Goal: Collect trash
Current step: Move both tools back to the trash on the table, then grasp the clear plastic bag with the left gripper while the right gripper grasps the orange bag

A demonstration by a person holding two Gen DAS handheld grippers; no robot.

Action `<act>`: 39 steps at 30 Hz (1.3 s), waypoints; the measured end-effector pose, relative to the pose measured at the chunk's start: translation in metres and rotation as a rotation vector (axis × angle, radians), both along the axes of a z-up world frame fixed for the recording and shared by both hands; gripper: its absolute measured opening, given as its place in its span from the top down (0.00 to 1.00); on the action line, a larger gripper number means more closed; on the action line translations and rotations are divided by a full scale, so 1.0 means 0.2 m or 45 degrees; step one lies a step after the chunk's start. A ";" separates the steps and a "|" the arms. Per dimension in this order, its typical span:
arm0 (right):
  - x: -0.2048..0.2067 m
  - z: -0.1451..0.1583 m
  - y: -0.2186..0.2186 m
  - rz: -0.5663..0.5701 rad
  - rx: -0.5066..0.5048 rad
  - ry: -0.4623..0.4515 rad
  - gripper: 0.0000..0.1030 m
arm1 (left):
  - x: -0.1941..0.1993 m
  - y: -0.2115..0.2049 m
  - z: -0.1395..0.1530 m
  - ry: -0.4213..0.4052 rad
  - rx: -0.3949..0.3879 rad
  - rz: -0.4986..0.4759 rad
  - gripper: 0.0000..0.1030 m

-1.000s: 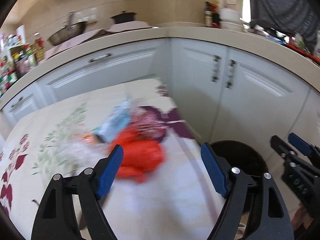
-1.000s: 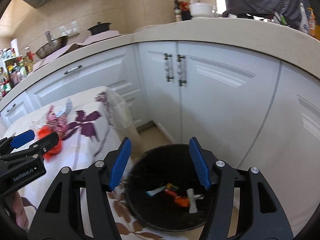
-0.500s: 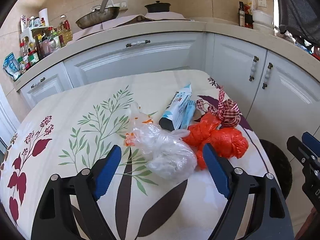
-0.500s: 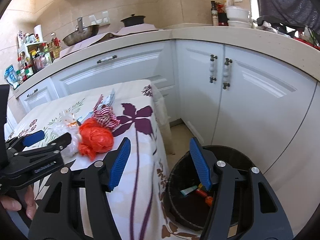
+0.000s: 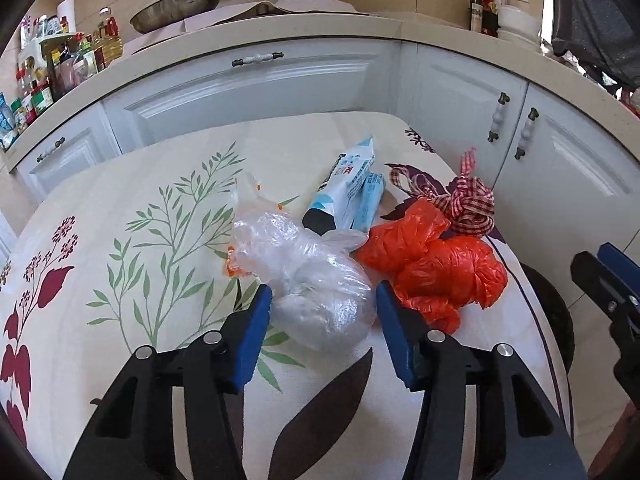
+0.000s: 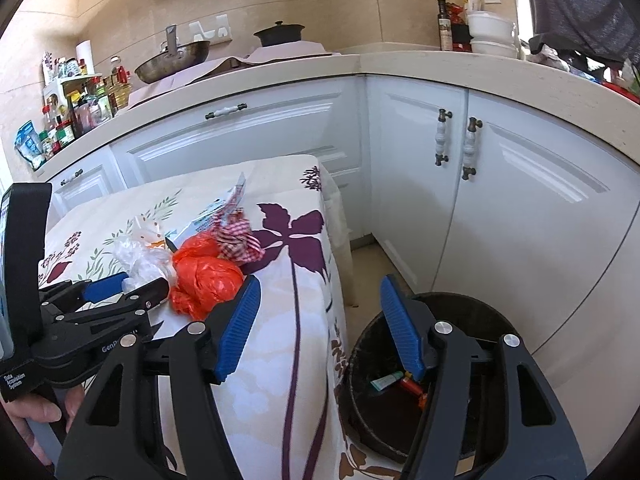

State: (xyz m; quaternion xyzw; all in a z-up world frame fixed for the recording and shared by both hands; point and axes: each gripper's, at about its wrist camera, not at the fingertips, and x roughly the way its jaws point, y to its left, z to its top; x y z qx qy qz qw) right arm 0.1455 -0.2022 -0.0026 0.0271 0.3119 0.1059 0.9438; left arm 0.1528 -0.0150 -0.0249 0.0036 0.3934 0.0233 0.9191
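Closing in since half a second ago, the left gripper [image 5: 322, 320] now straddles the clear plastic bag [image 5: 308, 280] on the flowered worktop [image 5: 120, 280], its fingers [image 5: 252, 336] spread to either side and seemingly not yet squeezing, a stance suited to a grab. Just right of it lie a blue-and-white packet [image 5: 344, 192], an orange bag [image 5: 436, 268] and a checked ribbon [image 5: 468, 204], heaped near the worktop's edge, handy to the bin. Farther right, the right gripper [image 6: 320, 324] hangs empty, fingers [image 6: 400, 328] spread, above the black bin [image 6: 472, 312], where discarded tubes [image 6: 386, 380] already lie.
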 end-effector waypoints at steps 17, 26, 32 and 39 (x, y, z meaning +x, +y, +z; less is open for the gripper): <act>0.07 -0.01 0.23 0.131 -0.027 0.035 0.41 | -0.15 0.22 0.11 -0.087 0.016 0.059 0.51; 0.10 -0.01 0.37 0.183 -0.051 0.046 0.35 | -0.21 0.45 0.12 -0.119 0.057 0.179 0.51; 0.14 -0.03 0.44 0.188 -0.085 0.070 0.33 | -0.23 0.57 0.11 -0.116 0.064 0.250 0.50; 0.20 -0.06 0.49 0.185 -0.129 0.127 0.29 | -0.23 0.67 0.10 -0.114 0.053 0.301 0.50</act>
